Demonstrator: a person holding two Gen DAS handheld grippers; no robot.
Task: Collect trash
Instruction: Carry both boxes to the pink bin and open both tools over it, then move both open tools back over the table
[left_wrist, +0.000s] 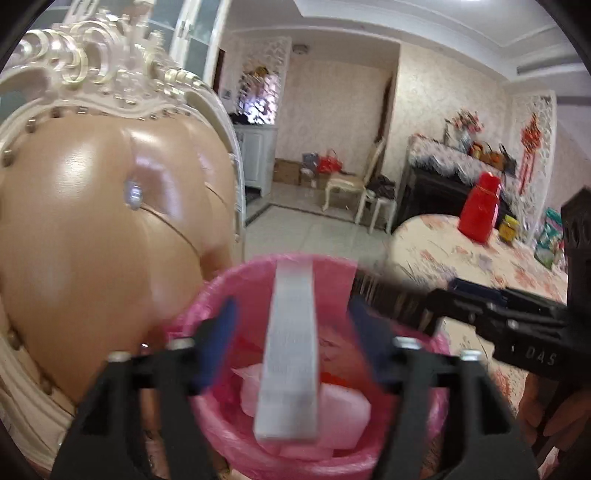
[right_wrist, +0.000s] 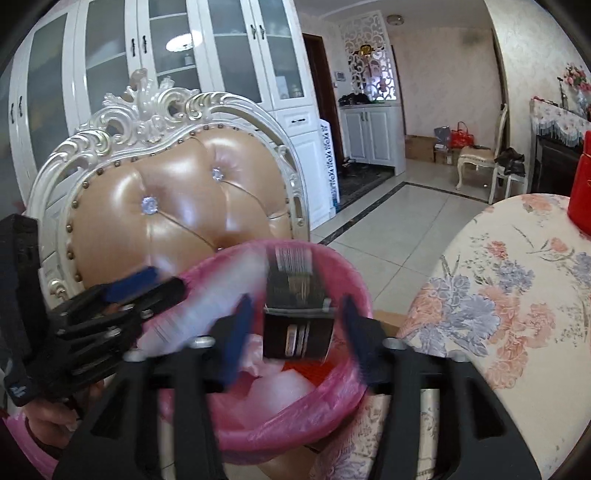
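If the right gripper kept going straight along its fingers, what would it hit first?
Most likely the dark box, which sits loose between the open fingers of the right gripper over the pink-lined bin. Behind it is the bin's far rim, then the chair back; depth is uncertain.

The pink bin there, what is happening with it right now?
A person with two handheld grippers is dropping trash into the pink-lined bin. The left gripper and right gripper both hover open over it. A white strip and a dark striped box sit between their fingers, ungripped. Crumpled wrappers lie inside.
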